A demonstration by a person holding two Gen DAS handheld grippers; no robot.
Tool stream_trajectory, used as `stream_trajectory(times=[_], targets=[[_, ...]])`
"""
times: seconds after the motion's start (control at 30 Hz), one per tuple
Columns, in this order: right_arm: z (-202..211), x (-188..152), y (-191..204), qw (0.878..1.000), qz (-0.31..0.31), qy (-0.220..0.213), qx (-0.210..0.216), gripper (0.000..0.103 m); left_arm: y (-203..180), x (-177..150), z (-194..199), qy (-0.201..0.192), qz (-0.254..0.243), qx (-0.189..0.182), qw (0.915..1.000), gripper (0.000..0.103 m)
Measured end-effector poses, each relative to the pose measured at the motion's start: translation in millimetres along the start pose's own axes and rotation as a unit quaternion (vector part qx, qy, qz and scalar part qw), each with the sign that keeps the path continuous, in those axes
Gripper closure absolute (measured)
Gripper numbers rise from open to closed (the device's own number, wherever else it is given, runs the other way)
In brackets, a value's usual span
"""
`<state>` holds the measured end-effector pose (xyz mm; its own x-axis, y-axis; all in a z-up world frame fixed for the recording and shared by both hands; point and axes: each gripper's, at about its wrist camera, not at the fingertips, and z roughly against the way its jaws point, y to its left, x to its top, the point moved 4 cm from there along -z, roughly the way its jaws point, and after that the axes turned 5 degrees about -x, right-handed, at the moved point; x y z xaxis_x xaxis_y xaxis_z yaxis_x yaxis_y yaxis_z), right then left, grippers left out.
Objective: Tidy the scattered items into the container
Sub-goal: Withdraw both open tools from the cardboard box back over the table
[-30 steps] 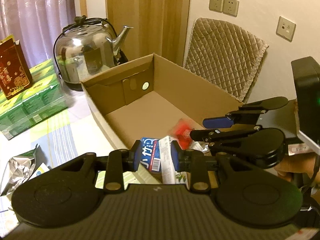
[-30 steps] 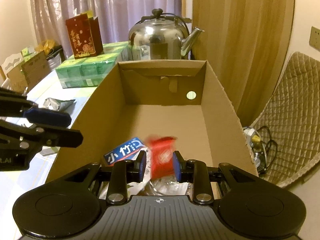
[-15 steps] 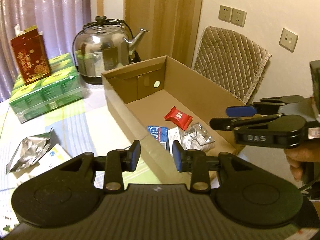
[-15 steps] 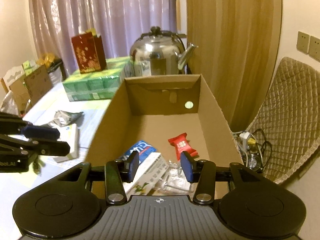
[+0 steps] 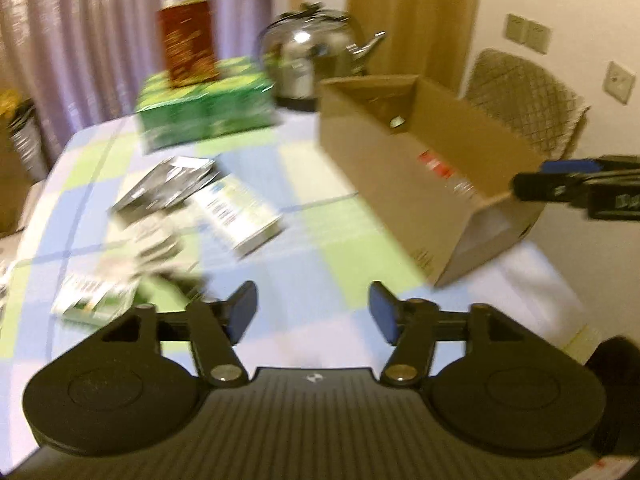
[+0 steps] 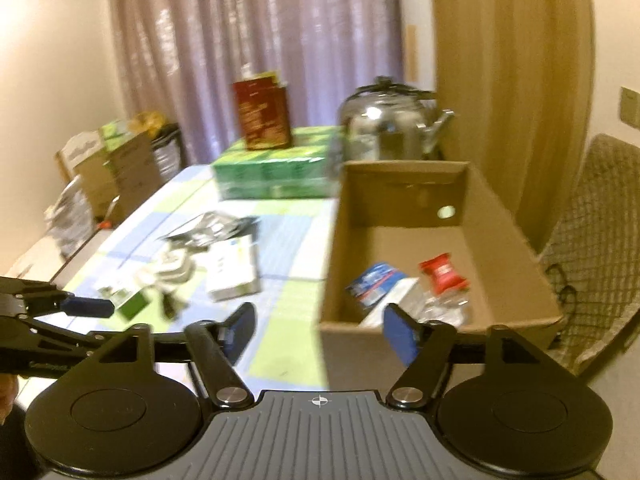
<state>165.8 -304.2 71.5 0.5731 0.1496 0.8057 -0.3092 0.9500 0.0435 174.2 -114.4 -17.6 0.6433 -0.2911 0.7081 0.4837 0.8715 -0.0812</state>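
Several items are already seen inside the cardboard box (image 6: pixel 496 216); a white box (image 5: pixel 240 212) is left on the worktop (image 5: pixel 320 248). Both grippers' fingers are spread and empty. It should be approached squarely, then gripped across its narrow sides.

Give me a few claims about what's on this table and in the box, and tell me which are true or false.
1. Both the left gripper and the right gripper are open and hold nothing. True.
2. The cardboard box is empty. False: a red candy and a blue packet lie inside.
3. A white carton lies on the checked tablecloth, outside the box. True.
4. The steel kettle stands inside the box. False: it stands behind it.
5. A dark red box stands on the green packages. True.
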Motion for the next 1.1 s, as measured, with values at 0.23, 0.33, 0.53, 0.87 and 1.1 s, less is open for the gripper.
stream_trajectory(times=[0.23,0.33,0.53,0.87,1.1], targets=[[0,-26,50,0.999,0.024,0.027,0.038,0.021,53,-46,35,0.009,0.057,0.045,0.9973,0.017],[0,-35,68,0.998,0.033,0.033,0.048,0.020,67,-56,50,0.006,0.058,0.065,0.9962,0.012],[-4,-46,90,0.996,0.045,0.048,0.063,0.019,86,-73,66,0.010,0.078,0.090,0.9928,0.008],[-17,-59,105,0.994,0.056,0.072,0.066,0.018,103,-92,68,0.019,0.110,0.097,0.9890,0.007],[-35,-58,116,0.992,0.064,0.086,0.071,0.018,112,-97,59,0.025,0.118,0.097,0.9880,0.007]])
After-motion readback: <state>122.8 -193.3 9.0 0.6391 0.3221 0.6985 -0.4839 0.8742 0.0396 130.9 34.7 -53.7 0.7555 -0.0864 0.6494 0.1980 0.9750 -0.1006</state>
